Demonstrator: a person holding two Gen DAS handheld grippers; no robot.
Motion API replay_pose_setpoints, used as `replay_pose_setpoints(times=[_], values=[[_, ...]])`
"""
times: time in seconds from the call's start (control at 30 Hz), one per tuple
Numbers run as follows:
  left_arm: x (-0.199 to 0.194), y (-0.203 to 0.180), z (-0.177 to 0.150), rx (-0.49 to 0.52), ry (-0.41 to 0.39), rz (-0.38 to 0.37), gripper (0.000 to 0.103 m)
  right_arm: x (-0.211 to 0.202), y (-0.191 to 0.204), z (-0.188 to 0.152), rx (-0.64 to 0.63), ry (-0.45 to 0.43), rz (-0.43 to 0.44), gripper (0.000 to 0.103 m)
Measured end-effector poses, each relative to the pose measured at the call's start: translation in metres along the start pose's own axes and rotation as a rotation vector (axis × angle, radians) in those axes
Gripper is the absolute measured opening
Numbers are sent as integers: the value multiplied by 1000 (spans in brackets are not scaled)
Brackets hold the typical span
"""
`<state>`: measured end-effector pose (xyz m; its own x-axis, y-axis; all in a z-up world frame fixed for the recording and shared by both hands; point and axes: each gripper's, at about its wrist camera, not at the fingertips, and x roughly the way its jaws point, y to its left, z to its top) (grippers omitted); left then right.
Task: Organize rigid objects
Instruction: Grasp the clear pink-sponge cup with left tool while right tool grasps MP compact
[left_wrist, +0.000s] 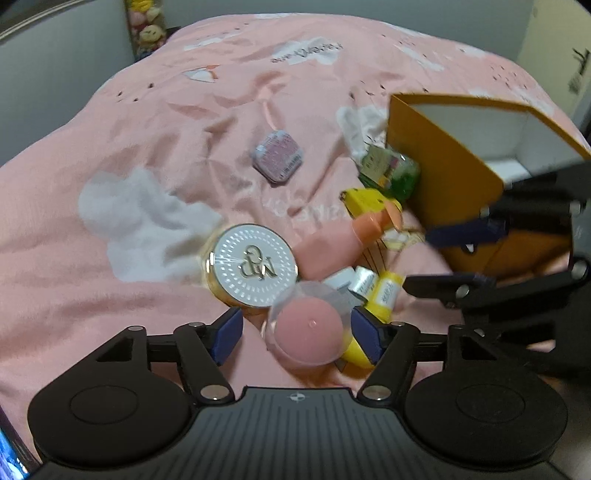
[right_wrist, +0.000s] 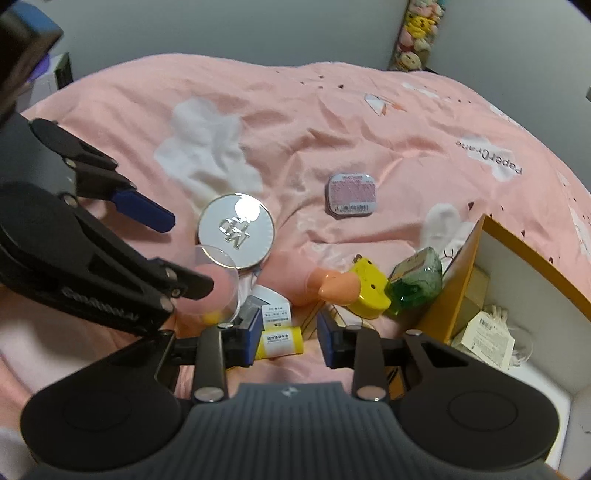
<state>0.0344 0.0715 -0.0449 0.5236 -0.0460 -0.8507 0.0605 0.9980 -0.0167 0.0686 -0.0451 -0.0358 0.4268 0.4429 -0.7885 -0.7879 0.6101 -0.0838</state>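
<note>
Close in, the left gripper (left_wrist: 297, 334) tilts down over the clear-lidded pink puff case (left_wrist: 308, 328), jaws apart around it, pads not visibly pressing. Just beside, the right gripper (right_wrist: 286, 332) straddles the yellow tube (right_wrist: 280, 341), jaws partly closed, not clamped. Most of the tidying looks ahead: the round compact (left_wrist: 255, 266), the yellow duck toy (right_wrist: 369, 291) and the green bottle (right_wrist: 415, 282) lie beside the orange box (right_wrist: 517, 240), which already holds a few packages. Farther off sits the pink tin (left_wrist: 277, 157).
</note>
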Motion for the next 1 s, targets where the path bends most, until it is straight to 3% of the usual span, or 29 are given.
replay_pose_setpoints(times=[0.17,0.3,0.43,0.5,0.8,1.0], values=[[14,-11,-2,59,36,20,81,-1,3,-4,-118,-2,-15,38],[27,-20,-4,107,67,54,80,2,1,-4,-106,-5,15,38],[38,-25,-4,121,80,89,73,8,0,-3,-104,0,30,38],[40,-22,-3,102,79,69,69,10,-2,-2,-92,-1,40,37],[14,-7,-3,-34,6,44,68,13,-10,8,-49,-2,64,38],[-15,6,3,-114,-79,72,68,15,-15,23,-52,-16,71,38]])
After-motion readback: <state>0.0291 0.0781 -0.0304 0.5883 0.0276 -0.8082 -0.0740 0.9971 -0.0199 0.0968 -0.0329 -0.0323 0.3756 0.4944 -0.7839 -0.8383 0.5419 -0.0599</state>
